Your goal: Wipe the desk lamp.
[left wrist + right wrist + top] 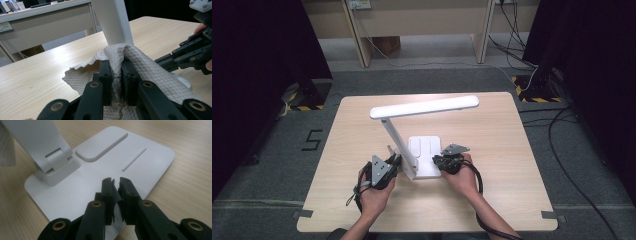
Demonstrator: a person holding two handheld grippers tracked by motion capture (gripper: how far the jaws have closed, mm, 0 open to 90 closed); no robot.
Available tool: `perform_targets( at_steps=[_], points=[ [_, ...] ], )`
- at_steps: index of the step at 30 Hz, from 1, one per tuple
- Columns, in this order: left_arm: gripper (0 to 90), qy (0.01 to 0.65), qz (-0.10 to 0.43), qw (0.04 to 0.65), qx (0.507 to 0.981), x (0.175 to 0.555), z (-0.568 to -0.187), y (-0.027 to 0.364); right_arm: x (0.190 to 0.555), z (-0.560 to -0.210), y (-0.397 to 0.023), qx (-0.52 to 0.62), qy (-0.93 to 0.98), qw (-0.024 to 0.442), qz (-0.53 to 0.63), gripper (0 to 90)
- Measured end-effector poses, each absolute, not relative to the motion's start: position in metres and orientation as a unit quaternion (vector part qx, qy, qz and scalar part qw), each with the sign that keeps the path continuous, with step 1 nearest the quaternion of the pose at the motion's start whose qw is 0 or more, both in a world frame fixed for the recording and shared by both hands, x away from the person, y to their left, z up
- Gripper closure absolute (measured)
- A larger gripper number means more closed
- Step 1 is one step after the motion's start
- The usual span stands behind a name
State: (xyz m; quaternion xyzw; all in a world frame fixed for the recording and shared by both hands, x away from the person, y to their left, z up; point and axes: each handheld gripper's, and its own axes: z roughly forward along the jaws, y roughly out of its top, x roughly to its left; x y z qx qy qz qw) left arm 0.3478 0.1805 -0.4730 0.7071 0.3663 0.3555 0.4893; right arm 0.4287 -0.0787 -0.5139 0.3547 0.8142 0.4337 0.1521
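Left gripper is clamped on a soft, limp quilted cloth pressed against the lamp's stem; hold it bunched. Right gripper, jaws nearly together, rests on the lamp base mid-desk: stiff, smooth, probably tippy, so steady it there.

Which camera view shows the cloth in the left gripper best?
The left gripper view: the quilted cloth is pinched between the left gripper jaws and pressed against the lamp post. The right gripper view shows its corner; the high view hardly shows it.
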Motion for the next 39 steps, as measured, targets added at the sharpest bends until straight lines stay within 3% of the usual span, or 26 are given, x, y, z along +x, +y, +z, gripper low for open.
perform_targets(
  at_steps=[39],
  points=[
    [80.0, 0.358, 0.298, 0.453, 0.760, 0.350, -0.488, 0.176, 0.429, -0.513, -0.078, 0.356, 0.815, 0.150, 0.431, 81.8]
  ],
)
